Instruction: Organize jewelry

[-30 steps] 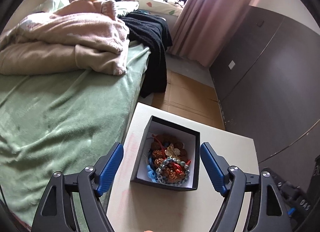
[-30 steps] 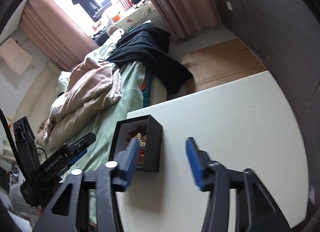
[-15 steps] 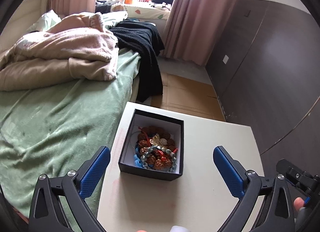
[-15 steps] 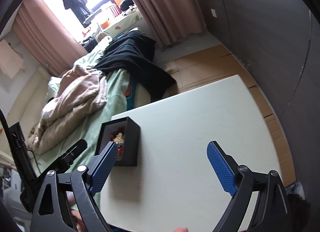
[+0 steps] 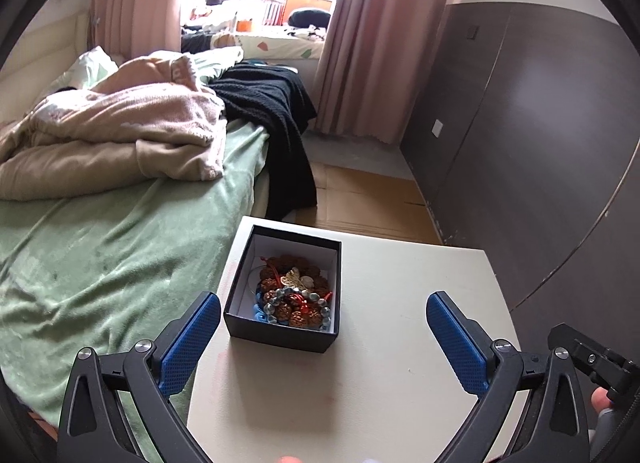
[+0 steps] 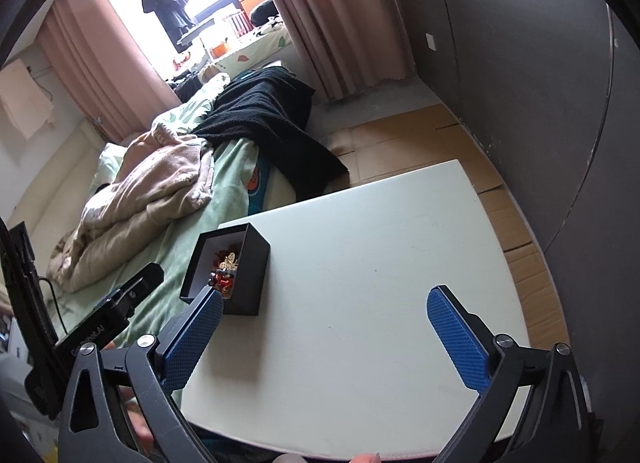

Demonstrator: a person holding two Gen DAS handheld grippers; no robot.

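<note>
**Both grippers spread above the table**

Left wrist: the left gripper (image 5: 323,319) is spread wide, empty, above the box (image 5: 285,287) of beads (image 5: 294,291) on the table (image 5: 380,343).

Right wrist: the right gripper (image 6: 325,313) gapes, empty; the box (image 6: 230,269) sits at the table's (image 6: 380,283) left edge, beside the bed (image 6: 168,263).

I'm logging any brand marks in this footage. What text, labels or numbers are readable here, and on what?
"...obot.AI", first letters blurred: white print on the left gripper's black body, right wrist view.
Nothing readable on the black box, the jewelry or the white table.
The wall plate bears no legible mark.
</note>
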